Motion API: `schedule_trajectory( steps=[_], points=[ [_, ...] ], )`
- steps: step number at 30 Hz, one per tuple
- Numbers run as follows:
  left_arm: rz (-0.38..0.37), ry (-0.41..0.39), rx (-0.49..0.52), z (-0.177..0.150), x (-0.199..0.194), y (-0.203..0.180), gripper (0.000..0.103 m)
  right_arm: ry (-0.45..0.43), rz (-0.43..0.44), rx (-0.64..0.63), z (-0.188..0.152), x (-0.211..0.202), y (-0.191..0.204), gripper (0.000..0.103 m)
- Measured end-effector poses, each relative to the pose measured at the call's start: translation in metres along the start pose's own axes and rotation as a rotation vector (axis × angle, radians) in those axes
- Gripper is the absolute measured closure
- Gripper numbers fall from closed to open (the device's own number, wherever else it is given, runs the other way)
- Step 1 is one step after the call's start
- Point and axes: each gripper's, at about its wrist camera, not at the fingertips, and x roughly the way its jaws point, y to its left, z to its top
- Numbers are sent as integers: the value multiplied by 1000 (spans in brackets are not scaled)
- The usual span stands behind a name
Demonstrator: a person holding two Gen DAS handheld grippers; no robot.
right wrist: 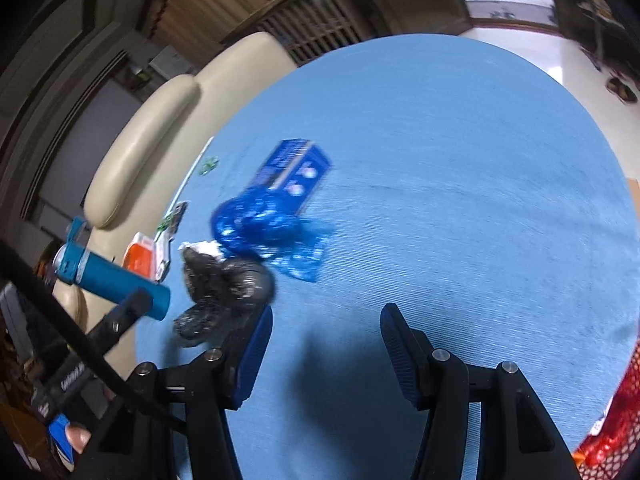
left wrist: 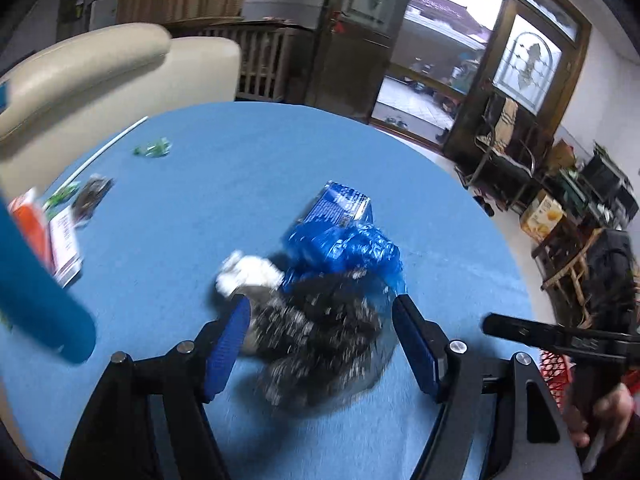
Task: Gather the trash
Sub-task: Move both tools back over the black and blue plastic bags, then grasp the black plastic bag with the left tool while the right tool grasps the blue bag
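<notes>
A crumpled black plastic bag (left wrist: 316, 340) lies on the round blue table (left wrist: 200, 184), between the open fingers of my left gripper (left wrist: 320, 312). Behind it lie a crumpled blue plastic bag (left wrist: 344, 246), a blue box (left wrist: 340, 204) and a white tissue wad (left wrist: 248, 272). In the right wrist view the black bag (right wrist: 228, 280) is left of my right gripper (right wrist: 326, 320), which is open and empty over bare cloth. The blue bag (right wrist: 260, 220) and blue box (right wrist: 296, 168) lie further off.
At the table's left edge lie an orange-and-white box (left wrist: 44, 232), a dark wrapper (left wrist: 94, 196), green wrappers (left wrist: 154, 148) and a white straw (left wrist: 104, 152). A blue cylinder (left wrist: 40, 300) juts in at left. A cream sofa (left wrist: 100, 72) stands behind. A red mesh basket (right wrist: 616, 412) sits at right.
</notes>
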Motion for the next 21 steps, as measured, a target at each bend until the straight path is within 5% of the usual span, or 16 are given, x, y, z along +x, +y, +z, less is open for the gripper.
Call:
schedule_trajectory(
  steps=[7, 13, 21],
  points=[
    [-8, 114, -7, -16, 42, 3, 30, 10, 0, 2, 2, 2, -11, 43],
    [-40, 165, 16, -45, 24, 9, 56, 14, 38, -88, 23, 20, 18, 43],
    [-61, 171, -69, -77, -18, 38, 57, -5, 99, -239, 52, 60, 77, 33]
  ],
)
